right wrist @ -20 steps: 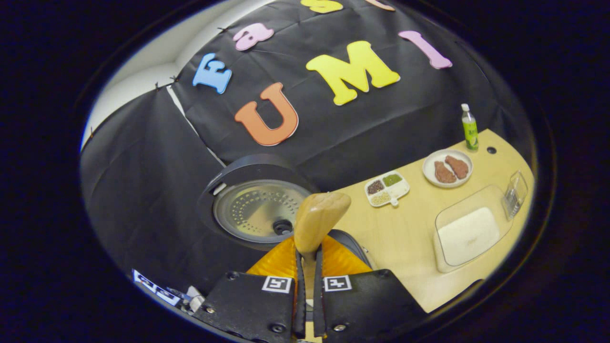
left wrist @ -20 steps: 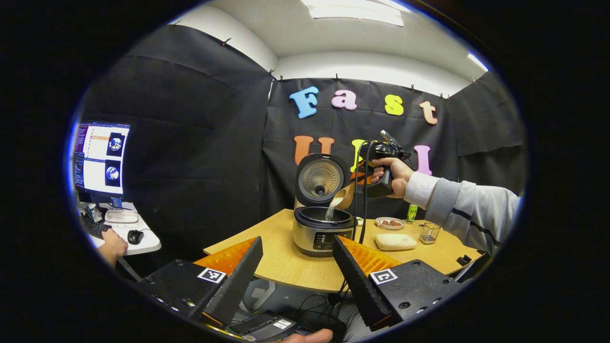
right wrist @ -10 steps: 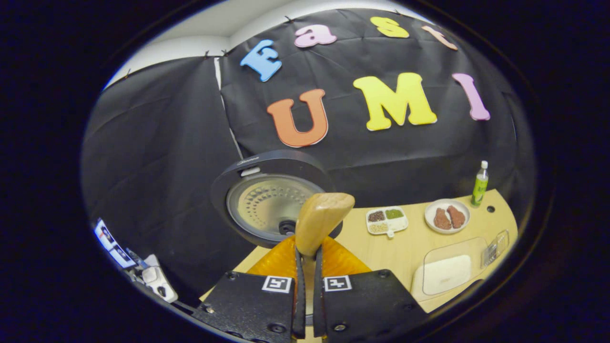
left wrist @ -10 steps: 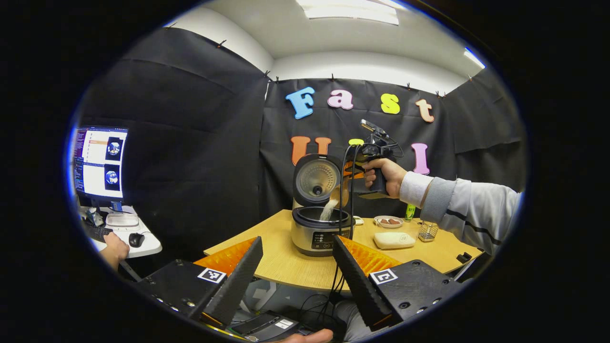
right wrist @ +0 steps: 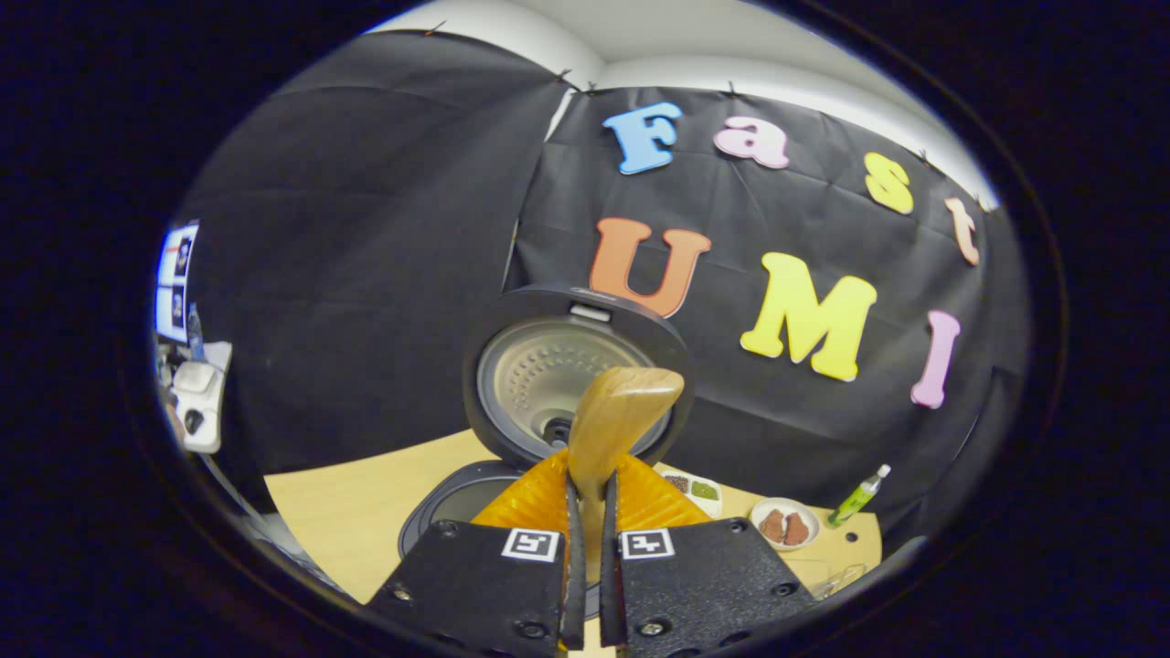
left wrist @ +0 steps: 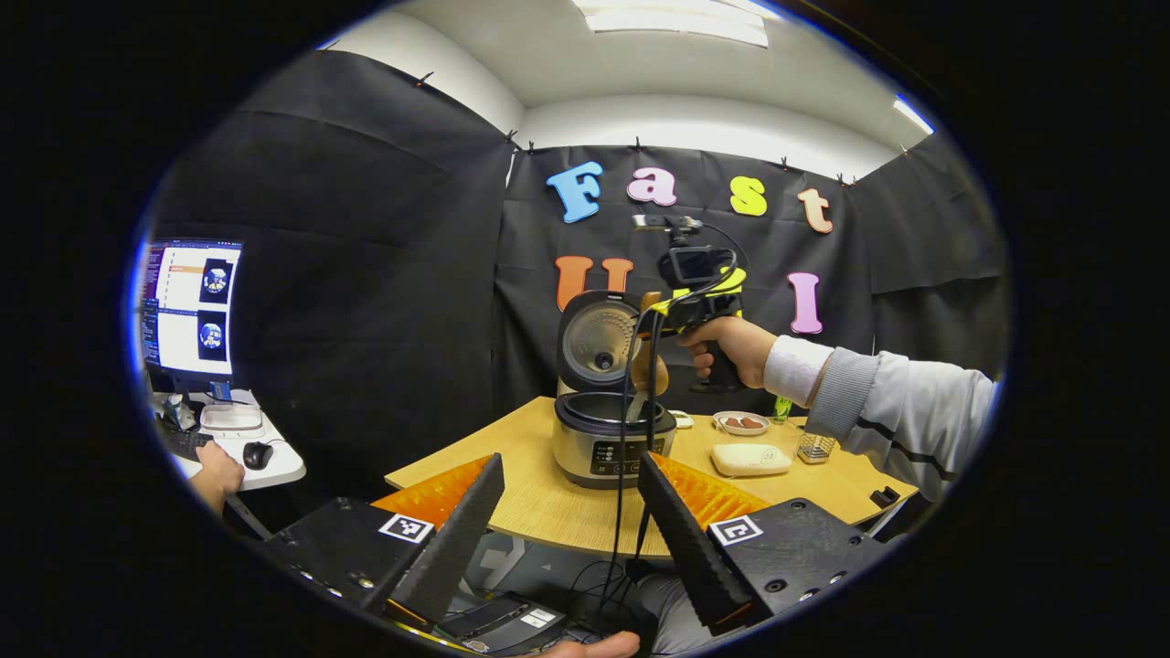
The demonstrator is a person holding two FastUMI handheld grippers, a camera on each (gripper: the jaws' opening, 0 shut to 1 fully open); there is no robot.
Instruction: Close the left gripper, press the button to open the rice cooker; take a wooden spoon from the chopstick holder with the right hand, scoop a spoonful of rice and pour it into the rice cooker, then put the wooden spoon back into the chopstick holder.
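The rice cooker [left wrist: 611,437] stands on the wooden table [left wrist: 548,507] with its lid [left wrist: 596,336] up. A hand holds my right gripper [left wrist: 654,320] above it, and the wooden spoon [left wrist: 647,370] hangs bowl-down over the open pot. In the right gripper view my right gripper [right wrist: 590,489] is shut on the handle of the spoon [right wrist: 623,409], which stands in front of the raised lid [right wrist: 548,375], with the pot's rim [right wrist: 452,501] below. My left gripper [left wrist: 571,466] is open, held back from the table's near edge. The rice box [left wrist: 749,459] and the wire chopstick holder [left wrist: 813,446] sit right of the cooker.
A plate of meat [left wrist: 740,422] and a green bottle [left wrist: 781,407] stand behind the rice box. A small divided dish [right wrist: 695,489] lies beside the cooker. At the far left are a monitor [left wrist: 187,311] and a side desk [left wrist: 247,452] with a person's hand. A cable [left wrist: 626,457] hangs from the right gripper.
The right gripper has rolled level and shifted left, tipping the spoon until its bowl hangs down. The stream of rice into the pot has thinned out. The left gripper has stayed open and still.
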